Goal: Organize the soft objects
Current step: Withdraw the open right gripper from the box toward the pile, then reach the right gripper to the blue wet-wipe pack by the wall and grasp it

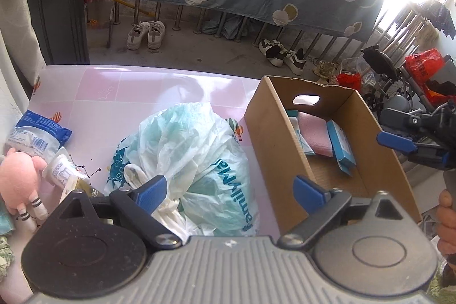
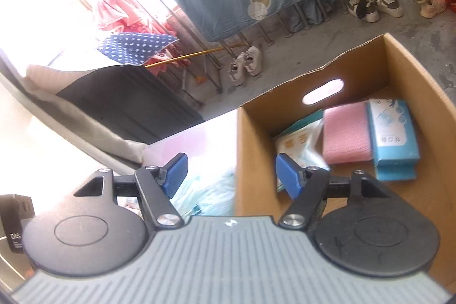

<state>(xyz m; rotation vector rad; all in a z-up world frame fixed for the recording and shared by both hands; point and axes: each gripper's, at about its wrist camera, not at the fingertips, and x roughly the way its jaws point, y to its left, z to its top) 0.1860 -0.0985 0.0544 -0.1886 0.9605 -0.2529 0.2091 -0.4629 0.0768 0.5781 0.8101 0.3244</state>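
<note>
while the cardboard box point(image 1: 273, 138) stands open at the right end of the pink worktop point(image 1: 119, 93), its handle cut-out facing the balcony, both grippers hang above the scene with nothing in them. the left gripper point(image 1: 232, 190) has its jaws spread wide over the crumpled plastic bag point(image 1: 193, 155), which lies on the worktop just beside the box's left wall, probably the next soft thing to go in, since it sits nearest the opening. the right gripper point(image 2: 230, 173), jaws likewise apart and empty, straddles that same wall in its own view, one blue pad over the bag side and one over the box interior, a position that suits either steadying the box or reaching back across for another item. inside the box, a pink cloth point(image 2: 346, 130) lies flat on the floor between a pale packet point(image 2: 296, 141) and a blue tissue pack point(image 2: 394, 138), the three set side by side against the far wall, which leaves the near half free for bulkier things. waiting at the left end of the worktop are a pink plush toy point(image 1: 17, 178), a white tube point(image 1: 64, 168) touching it, and a blue-and-white pouch point(image 1: 34, 136) just behind them, all well apart from the box. by this reading the sorting is partly done, with the bag and the left-hand group not yet moved. the bag's loose, slippery film may call for a pinch on a gathered fold rather than on its flat side.
</note>
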